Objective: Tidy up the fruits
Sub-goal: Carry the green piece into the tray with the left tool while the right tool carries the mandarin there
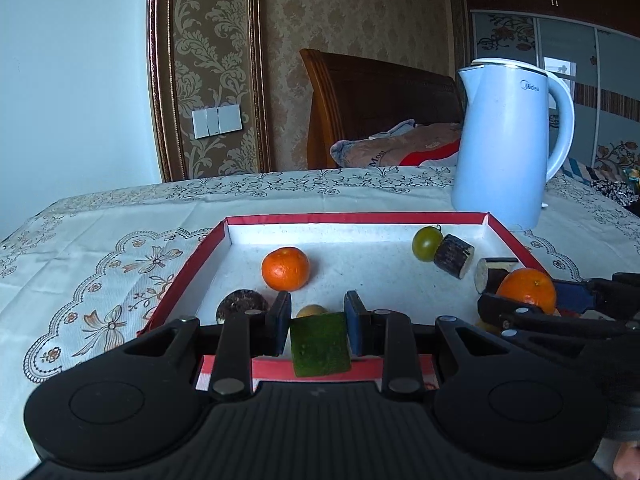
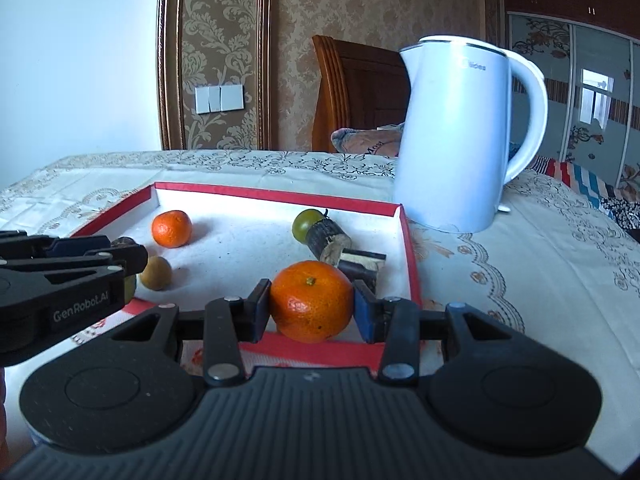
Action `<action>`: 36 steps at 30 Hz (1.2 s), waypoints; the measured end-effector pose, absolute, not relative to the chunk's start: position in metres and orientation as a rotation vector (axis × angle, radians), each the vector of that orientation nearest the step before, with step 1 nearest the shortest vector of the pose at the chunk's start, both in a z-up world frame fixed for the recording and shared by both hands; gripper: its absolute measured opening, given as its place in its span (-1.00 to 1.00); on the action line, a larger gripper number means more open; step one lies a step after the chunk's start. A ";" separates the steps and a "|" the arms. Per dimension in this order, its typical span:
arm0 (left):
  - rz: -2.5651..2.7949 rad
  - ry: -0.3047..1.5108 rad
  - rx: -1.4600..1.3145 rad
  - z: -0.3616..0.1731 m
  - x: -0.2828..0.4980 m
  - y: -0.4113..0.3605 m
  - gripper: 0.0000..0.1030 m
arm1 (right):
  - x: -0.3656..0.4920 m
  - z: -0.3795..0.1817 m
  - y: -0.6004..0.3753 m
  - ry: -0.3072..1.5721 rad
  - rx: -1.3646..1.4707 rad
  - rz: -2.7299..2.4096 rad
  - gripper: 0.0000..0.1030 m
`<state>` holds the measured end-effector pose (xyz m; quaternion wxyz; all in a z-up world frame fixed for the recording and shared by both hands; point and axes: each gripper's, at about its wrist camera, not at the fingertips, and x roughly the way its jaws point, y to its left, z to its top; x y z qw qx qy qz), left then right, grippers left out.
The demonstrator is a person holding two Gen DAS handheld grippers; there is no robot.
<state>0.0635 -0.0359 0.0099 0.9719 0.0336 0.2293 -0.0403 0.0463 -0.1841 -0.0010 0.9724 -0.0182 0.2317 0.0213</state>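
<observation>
White and bulky, the electric kettle (image 2: 460,136) stands on the lace tablecloth (image 1: 120,240) just behind our red-rimmed tray (image 1: 192,264); a careless swing could knock it. Our right gripper (image 2: 310,306) pinches a mandarin (image 2: 312,300) above the tray's near edge, and being round it might roll free. Our left gripper (image 1: 318,322) clamps a green rind-covered chunk (image 1: 320,344), which may slip.

Glossy plastic kettle (image 2: 452,136), lace tablecloth (image 2: 520,248)

Both wrist views look forward and slightly downward from the near edge, close above the red tray (image 1: 516,236), sharing tray (image 2: 406,240) and kettle (image 1: 504,140).
</observation>
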 end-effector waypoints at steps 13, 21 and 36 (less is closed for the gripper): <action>-0.036 0.513 0.060 0.003 0.109 -0.038 -0.45 | 0.100 -0.008 -0.176 0.501 -0.064 0.029 -0.21; -0.022 0.550 0.060 -0.004 0.121 -0.036 -0.45 | 0.118 -0.012 -0.164 0.504 -0.113 0.032 -0.21; -0.023 0.577 0.057 -0.009 0.125 -0.035 -0.47 | 0.133 -0.024 -0.171 0.580 -0.052 0.040 -0.21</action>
